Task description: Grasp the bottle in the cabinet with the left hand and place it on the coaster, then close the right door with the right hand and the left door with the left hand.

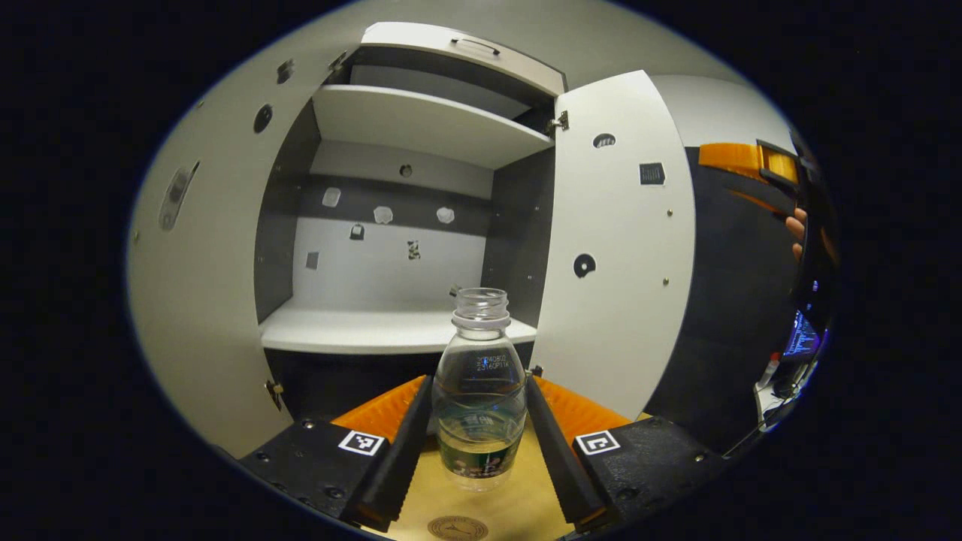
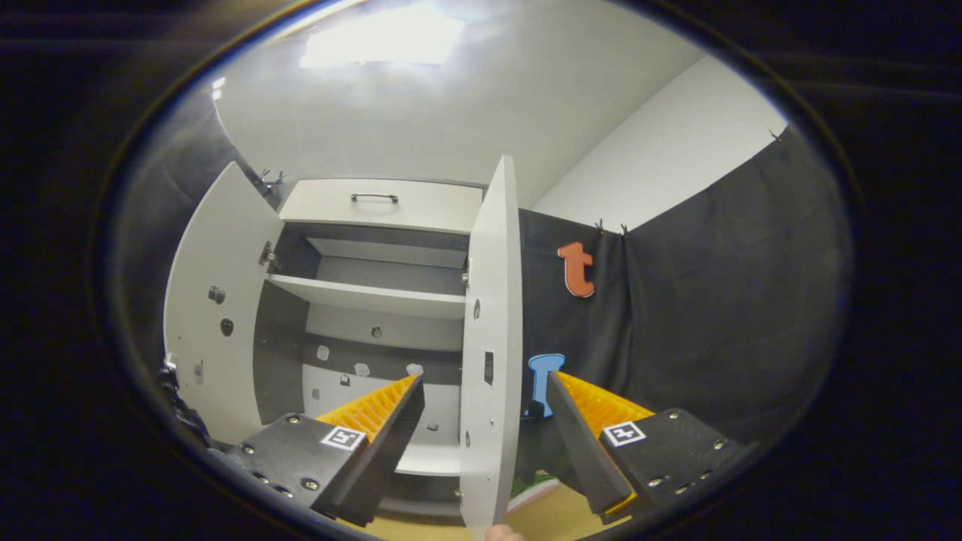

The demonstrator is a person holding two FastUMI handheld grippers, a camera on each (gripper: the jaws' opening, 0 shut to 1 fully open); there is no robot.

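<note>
Holding the bottle (image 1: 480,391) between both fingers, your left gripper (image 1: 479,443) has its jaws drawn in narrow, one finger pressed against each side of the clear body. The bottle stands upright between the jaws, uncapped, with a little liquid low inside and a label band near its base. Under the jaws lies the wooden table (image 1: 518,503), and the bottle's base looks close to it; you cannot tell whether it touches. Just nearer to you than the bottle, below the jaws at the edge of the left gripper view, shows part of a round disc, the coaster (image 1: 457,528); the bottle is not on it.

Ahead of the left jaws the cabinet (image 1: 391,330) stands open, its lower shelf straight beyond the bottle's neck. The left door (image 1: 203,300) swings out to the left of the jaws and the right door (image 1: 620,248) to the right of them. Far to the right of the jaws a hand (image 1: 797,233) grips an orange and black body at the rim of that view.

Your right gripper (image 2: 485,443) has its jaws wide apart and holds nothing. The right door (image 2: 492,361) stands edge-on between the two fingers, reaching down past them, with a gap on each side. Left of those jaws you see the cabinet's interior (image 2: 376,300), and above them the drawer (image 2: 379,204) with its dark handle. Farther left hangs the open left door (image 2: 214,308).
</note>
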